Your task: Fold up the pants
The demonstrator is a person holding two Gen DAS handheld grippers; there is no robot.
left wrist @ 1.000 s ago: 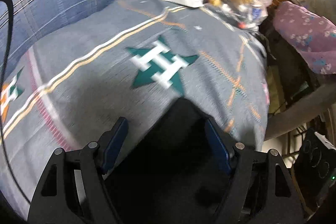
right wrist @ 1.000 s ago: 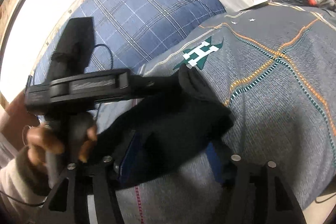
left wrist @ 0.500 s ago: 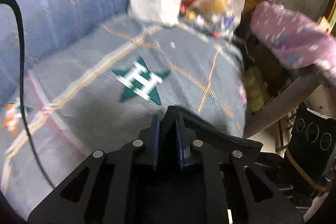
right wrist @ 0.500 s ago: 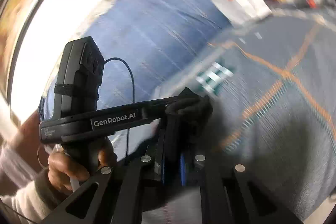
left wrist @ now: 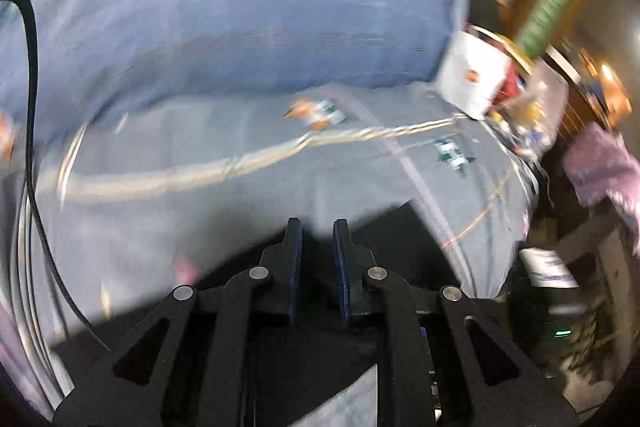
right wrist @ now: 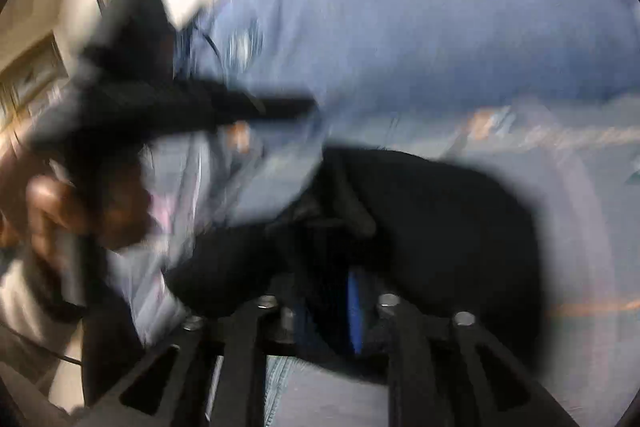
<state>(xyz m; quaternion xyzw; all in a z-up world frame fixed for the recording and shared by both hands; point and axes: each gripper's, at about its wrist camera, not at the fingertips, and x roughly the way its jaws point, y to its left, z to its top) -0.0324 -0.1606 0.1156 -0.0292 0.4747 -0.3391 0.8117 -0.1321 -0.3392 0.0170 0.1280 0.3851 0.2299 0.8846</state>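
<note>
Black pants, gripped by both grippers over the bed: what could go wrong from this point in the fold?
1. The left gripper seems to pinch only the edge of the black pants; the cloth could slip out mid-swing.
2. Heavy blur suggests fast motion, so the pants may land bunched on the grey blanket.
3. The left gripper's black cable hangs beside the blanket and could snag. The right gripper is buried in fabric.

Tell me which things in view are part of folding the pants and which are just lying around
For the job:
- black pants
- left gripper, fingers close together on the dark cloth
- right gripper, shut on the pants
- grey patterned bedspread, the work surface

Just lying about:
- white paper bag
- clear plastic bag of items
- blue plaid pillow
- purple floral cloth
</note>
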